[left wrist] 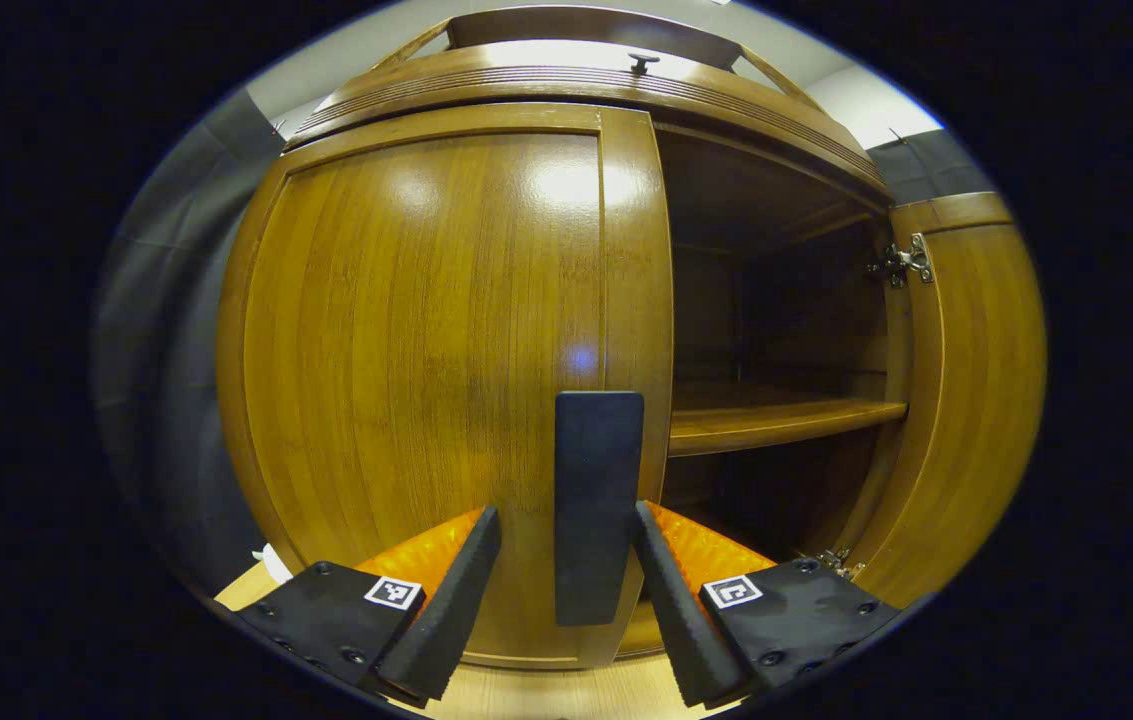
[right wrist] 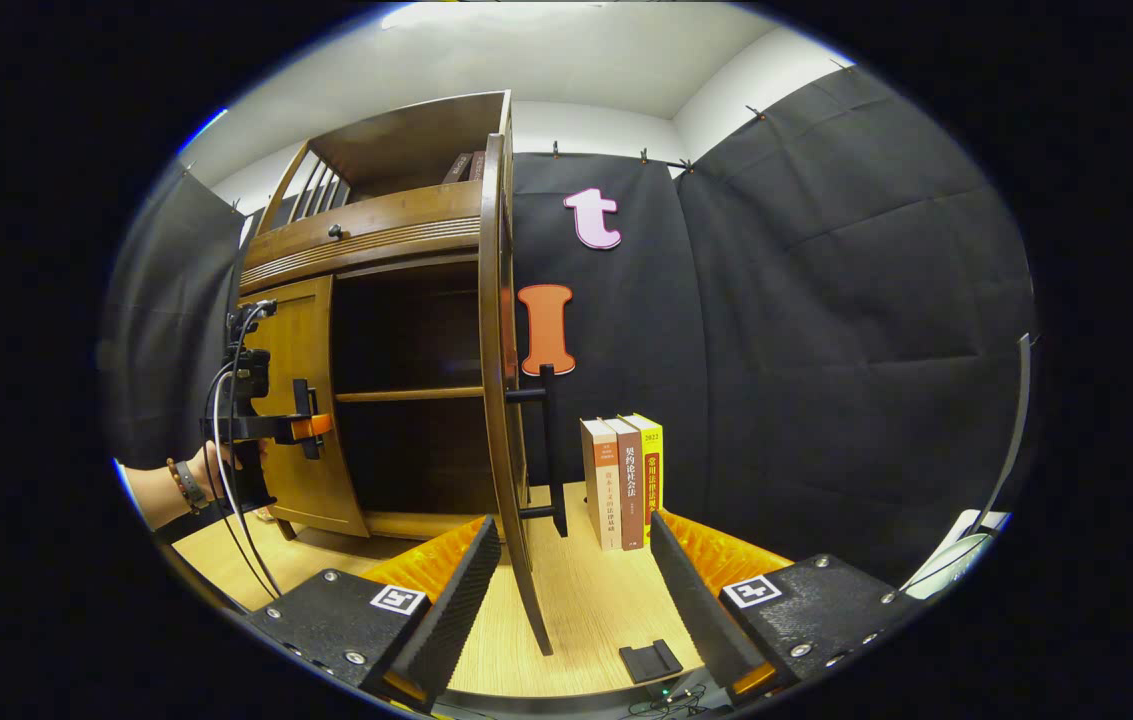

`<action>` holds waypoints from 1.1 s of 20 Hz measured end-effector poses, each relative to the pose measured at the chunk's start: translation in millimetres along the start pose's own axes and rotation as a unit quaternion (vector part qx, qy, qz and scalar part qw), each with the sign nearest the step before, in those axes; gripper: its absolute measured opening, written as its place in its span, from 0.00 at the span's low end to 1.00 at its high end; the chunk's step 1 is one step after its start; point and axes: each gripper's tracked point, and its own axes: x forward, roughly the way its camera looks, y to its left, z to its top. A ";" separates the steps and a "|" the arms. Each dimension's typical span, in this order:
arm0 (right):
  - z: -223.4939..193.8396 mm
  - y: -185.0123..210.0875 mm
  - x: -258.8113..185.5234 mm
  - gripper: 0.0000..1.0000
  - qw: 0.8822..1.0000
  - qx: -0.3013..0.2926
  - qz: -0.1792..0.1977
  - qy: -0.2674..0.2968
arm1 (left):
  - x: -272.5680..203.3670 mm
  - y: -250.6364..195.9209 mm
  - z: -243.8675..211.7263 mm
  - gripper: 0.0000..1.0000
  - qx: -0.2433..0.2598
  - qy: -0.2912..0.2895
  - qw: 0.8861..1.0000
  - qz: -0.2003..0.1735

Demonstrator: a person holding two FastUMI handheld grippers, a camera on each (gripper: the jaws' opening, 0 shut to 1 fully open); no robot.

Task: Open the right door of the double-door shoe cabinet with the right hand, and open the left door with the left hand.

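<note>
Already the right door (right wrist: 498,380) of the shoe cabinet (left wrist: 566,85) stood swung open; the left door (left wrist: 426,380) was closed. Left gripper (left wrist: 566,590) sat wide, its fingers flanking the dark handle (left wrist: 598,505) without touching. Right gripper (right wrist: 566,600) was wide, empty, over the worktop (right wrist: 586,600) near three books (right wrist: 626,480).

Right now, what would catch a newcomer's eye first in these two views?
The cabinet's left door is shut, with its dark handle standing between the open left gripper's fingers. The right door is swung wide, baring a shelf; three books stand beyond it.
</note>
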 end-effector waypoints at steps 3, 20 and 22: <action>-1.2 -0.3 -0.2 0.93 1.000 -0.002 0.001 0.002 | 2.0 -5.1 0.6 0.67 -0.004 -0.006 1.000 -0.010; -0.4 14.9 -17.9 0.93 1.000 -0.021 0.007 0.007 | -59.8 3.5 1.7 0.34 -0.016 0.021 1.000 0.007; -0.5 23.2 -18.2 0.93 1.000 -0.023 0.013 0.009 | -83.2 10.9 1.2 0.35 -0.023 0.026 0.999 0.003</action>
